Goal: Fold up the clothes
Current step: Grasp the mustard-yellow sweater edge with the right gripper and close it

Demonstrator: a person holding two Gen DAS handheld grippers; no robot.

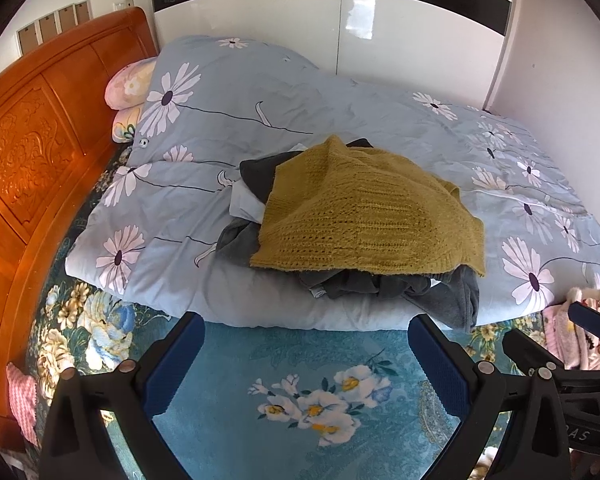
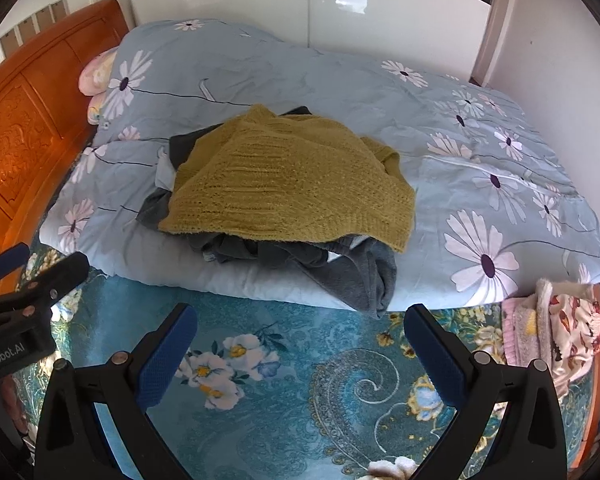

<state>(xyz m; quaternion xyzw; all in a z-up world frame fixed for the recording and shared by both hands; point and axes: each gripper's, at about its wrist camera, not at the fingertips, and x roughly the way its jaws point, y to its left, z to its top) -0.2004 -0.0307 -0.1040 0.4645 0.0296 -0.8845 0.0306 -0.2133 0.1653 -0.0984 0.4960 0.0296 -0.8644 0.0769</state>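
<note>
Left gripper (image 1: 306,342) spread wide, empty, over the teal floral bedsheet (image 1: 300,360). Right gripper (image 2: 300,336) likewise wide and empty, just beside it. Mustard-yellow knit sweater (image 1: 364,212) tops a heap of dark grey clothes (image 1: 440,292) on the folded light-blue daisy-print duvet (image 1: 260,92).
</note>
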